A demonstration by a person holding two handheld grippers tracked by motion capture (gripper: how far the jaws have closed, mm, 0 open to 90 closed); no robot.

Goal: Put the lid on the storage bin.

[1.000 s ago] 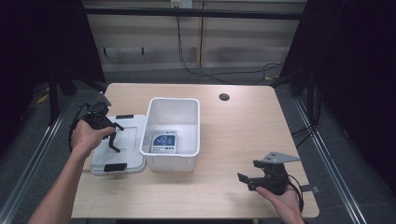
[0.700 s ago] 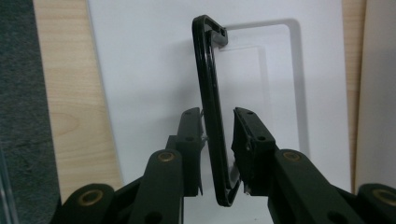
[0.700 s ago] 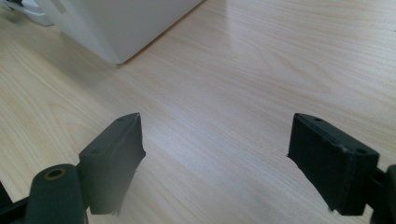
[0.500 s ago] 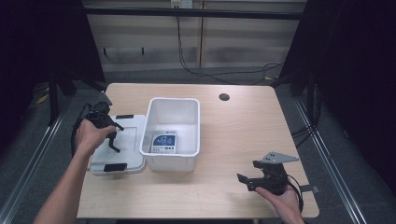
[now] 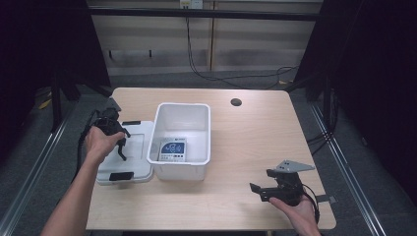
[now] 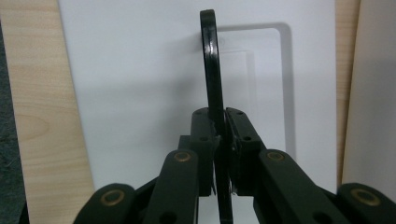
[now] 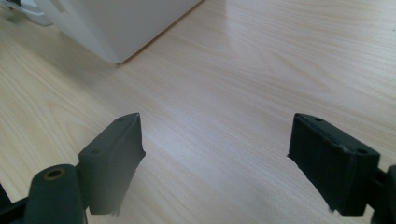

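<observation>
Black flat clasp (image 6: 211, 60) pinched edge-on in left gripper (image 6: 219, 135) fingers above white plastic lid (image 5: 132, 152) beside white bin (image 5: 181, 169) on tabletop (image 5: 255, 142): lift straight, no twisting; right gripper (image 7: 215, 154) spread, idle.

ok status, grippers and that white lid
Left gripper shut on thin black tool above flat white plastic lid. Right gripper open, over bare wooden table.

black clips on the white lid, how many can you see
2. One clip lies flat on the lid's near edge; the other clip at the far edge. The left gripper is over the lid and may hide more.
</observation>
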